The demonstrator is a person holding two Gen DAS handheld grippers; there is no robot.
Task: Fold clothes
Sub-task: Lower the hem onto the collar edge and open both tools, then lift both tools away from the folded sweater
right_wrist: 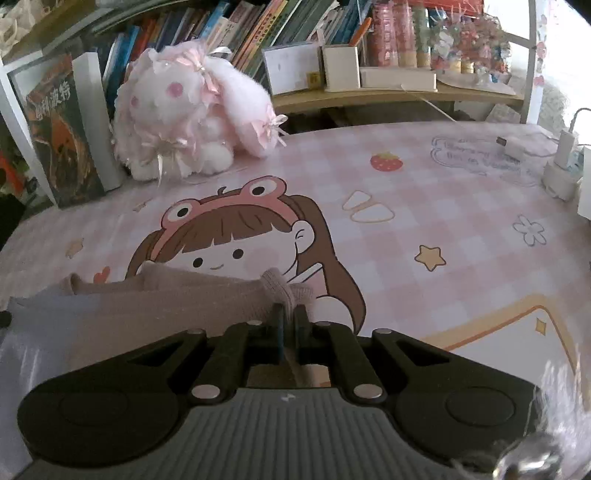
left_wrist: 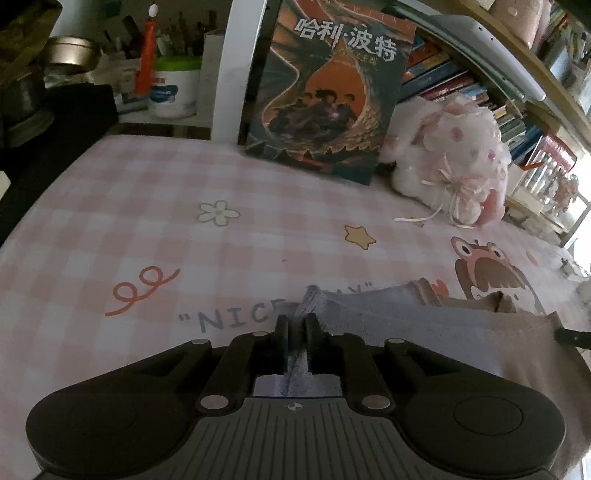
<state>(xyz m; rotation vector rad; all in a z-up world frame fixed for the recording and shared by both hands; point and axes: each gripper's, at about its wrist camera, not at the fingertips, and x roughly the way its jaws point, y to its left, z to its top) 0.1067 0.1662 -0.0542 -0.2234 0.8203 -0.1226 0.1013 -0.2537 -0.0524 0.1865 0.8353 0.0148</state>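
A knitted garment, pale blue-grey at one end (left_wrist: 373, 314) and beige-pink at the other (right_wrist: 192, 299), is stretched between my two grippers just above the pink checked table cover (left_wrist: 184, 236). My left gripper (left_wrist: 296, 325) is shut on its blue-grey corner, which bunches up between the fingers. My right gripper (right_wrist: 290, 314) is shut on its beige ribbed corner (right_wrist: 284, 288). A tip of the right gripper shows at the garment's far edge in the left wrist view (left_wrist: 572, 336). The garment's lower part is hidden behind the gripper bodies.
A Harry Potter book (left_wrist: 325, 96) stands at the back of the table beside a pink and white plush rabbit (right_wrist: 188, 114). Bookshelves (right_wrist: 229, 33) rise behind. White chargers and cables (right_wrist: 561, 162) lie at the table's right edge. A white tub (left_wrist: 173, 88) sits far left.
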